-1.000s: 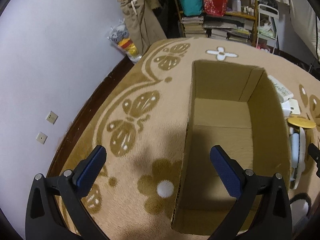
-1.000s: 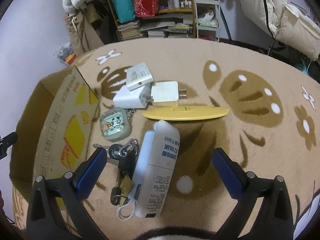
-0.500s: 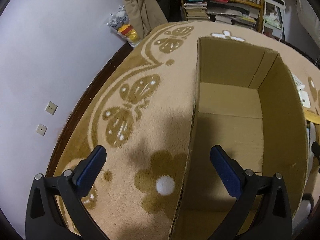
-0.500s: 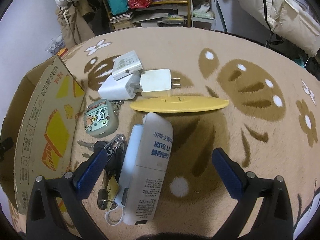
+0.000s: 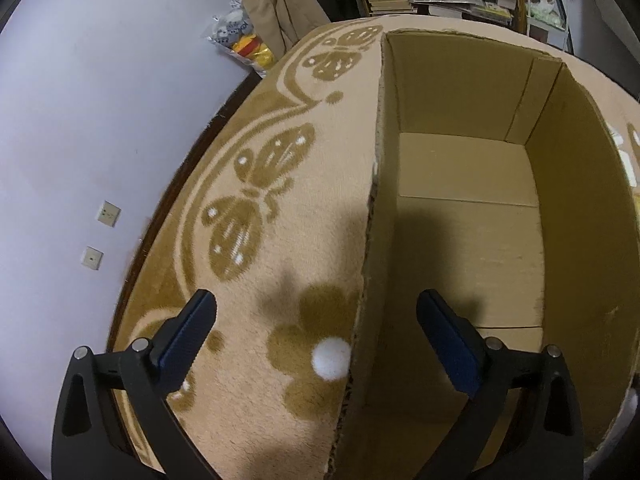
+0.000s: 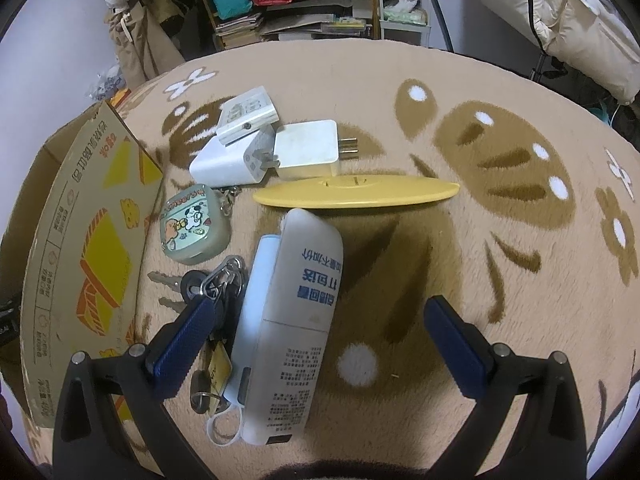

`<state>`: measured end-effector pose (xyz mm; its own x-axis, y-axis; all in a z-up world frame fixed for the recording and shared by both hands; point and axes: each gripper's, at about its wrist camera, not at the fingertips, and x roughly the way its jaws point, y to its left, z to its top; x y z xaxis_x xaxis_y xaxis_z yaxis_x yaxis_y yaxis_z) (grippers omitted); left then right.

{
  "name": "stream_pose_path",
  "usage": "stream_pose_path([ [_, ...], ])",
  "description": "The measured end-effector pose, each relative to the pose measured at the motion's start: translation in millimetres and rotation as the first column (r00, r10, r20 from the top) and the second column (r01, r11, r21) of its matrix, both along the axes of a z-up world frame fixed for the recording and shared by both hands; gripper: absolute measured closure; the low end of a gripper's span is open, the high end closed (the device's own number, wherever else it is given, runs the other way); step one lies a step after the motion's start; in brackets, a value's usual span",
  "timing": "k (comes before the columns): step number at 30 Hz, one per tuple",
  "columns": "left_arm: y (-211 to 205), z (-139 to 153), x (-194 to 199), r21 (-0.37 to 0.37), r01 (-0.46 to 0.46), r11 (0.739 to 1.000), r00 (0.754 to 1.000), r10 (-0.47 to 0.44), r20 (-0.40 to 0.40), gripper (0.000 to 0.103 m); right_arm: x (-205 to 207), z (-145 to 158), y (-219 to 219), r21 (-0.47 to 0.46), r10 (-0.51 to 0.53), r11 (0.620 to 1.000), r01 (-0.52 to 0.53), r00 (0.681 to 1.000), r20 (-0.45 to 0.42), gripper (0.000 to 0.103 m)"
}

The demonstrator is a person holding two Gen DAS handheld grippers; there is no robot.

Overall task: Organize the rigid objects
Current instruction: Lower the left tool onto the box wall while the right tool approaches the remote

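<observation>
Closing in: both views sit nearer than 1 s ago. Left gripper straddles the empty box wall, right gripper over the white bottle on the carpet; jaws wide, nothing packed yet.

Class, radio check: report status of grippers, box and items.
Left gripper open, straddling box wall. Right gripper open over white tube. Box empty.

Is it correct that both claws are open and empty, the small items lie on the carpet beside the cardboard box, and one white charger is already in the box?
Not quite. The left wrist view shows the cardboard box with nothing inside. Both white chargers lie on the carpet, seen in the right wrist view. The rest holds: the left claw and right claw are open and empty.
</observation>
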<state>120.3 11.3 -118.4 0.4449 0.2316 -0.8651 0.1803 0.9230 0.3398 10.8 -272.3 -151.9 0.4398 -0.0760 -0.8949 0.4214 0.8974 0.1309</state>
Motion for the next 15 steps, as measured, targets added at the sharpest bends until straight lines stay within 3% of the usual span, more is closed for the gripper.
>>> stream_pose_path([
  [2,-0.6,-1.7,-0.8,0.023,0.004,1.000,1.000,-0.004,0.002,0.004,1.1,-0.6,0.8,-0.005,0.003,1.000,-0.003,1.000,-0.003,0.000],
  [5,-2.4,-7.0,-0.8,0.041,0.010,0.999,1.000,-0.010,-0.014,0.019,1.2,-0.6,0.4,-0.015,-0.005,1.000,0.005,1.000,0.002,0.000],
  [7,-3.3,-8.0,-1.8,0.044,0.010,0.999,1.000,-0.009,-0.017,0.023,1.4,-1.8,-0.9,-0.018,-0.009,1.000,0.009,1.000,-0.002,0.000],
  [12,-1.9,-7.6,-1.1,-0.006,0.007,1.000,0.999,-0.008,-0.039,0.052,1.8,-5.0,-2.5,-0.020,-0.009,1.000,0.009,1.000,-0.019,0.000],
  [15,-1.2,-7.9,-1.3,-0.046,0.006,0.999,0.998,-0.009,-0.059,0.064,2.5,-7.0,-1.9,-0.028,-0.007,1.000,0.006,0.999,-0.034,0.000],
])
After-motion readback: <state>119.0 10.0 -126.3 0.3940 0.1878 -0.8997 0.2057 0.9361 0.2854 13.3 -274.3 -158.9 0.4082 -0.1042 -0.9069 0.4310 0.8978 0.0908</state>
